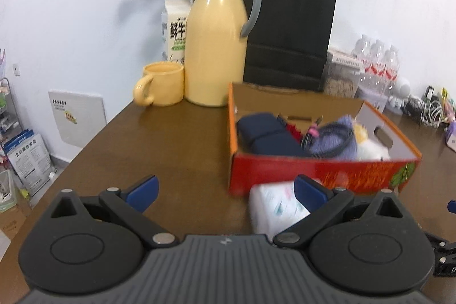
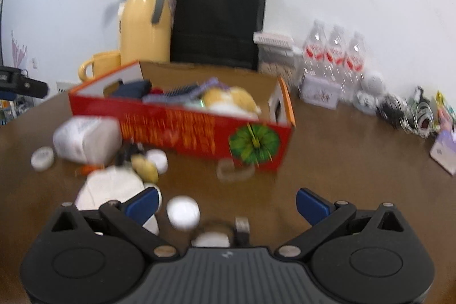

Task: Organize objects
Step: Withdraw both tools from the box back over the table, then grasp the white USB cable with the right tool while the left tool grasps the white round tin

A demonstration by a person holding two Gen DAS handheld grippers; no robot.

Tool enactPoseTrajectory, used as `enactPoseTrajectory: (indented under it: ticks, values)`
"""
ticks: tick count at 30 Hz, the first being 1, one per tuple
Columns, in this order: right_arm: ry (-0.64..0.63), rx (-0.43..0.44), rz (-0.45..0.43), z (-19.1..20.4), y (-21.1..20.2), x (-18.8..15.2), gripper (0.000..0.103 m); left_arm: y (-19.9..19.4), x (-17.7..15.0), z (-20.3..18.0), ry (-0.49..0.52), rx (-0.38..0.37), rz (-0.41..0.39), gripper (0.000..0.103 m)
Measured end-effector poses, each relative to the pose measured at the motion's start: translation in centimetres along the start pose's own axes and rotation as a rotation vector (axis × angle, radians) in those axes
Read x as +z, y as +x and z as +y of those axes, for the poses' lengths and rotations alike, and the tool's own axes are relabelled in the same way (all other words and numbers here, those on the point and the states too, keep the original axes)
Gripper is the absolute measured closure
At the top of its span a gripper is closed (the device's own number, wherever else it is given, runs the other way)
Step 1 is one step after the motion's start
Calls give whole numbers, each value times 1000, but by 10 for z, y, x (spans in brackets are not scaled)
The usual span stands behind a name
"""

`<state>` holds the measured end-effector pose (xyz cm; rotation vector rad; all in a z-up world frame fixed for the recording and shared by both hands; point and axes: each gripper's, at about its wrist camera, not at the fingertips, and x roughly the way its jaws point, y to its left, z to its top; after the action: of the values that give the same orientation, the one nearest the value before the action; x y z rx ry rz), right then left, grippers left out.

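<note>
We hold both the left tongs [image 1: 225, 193] and the right tongs [image 2: 226, 202] spread wide and empty, low in frame before the red box [image 2: 199, 130] on the table [image 1: 171, 138].

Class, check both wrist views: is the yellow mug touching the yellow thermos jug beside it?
Cannot tell. In the left wrist view the yellow mug overlaps the yellow thermos jug with no gap visible, but overlap alone doesn't prove contact.
</note>
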<state>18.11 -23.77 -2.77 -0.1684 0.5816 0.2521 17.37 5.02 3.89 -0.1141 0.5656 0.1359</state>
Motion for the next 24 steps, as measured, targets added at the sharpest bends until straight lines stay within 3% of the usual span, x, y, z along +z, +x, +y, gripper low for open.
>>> enactPoseTrajectory:
  ticks: [8,13,15,17,24]
  values:
    - [28,33,64,-12,3,-28,4,-15,-25,11,2,1,32,0]
    - [20,67,70,-8,11,-28,17,-21,-31,10,-1,-3,35,0]
    - [30,88,66,-9,12,-27,29,-23,-32,11,-6,-4,32,0]
    - [45,109,65,-11,13,-26,34,-25,-32,11,-10,-9,30,0]
    - [44,112,46,-11,10,-26,55,-26,-34,12,-17,-13,28,0]
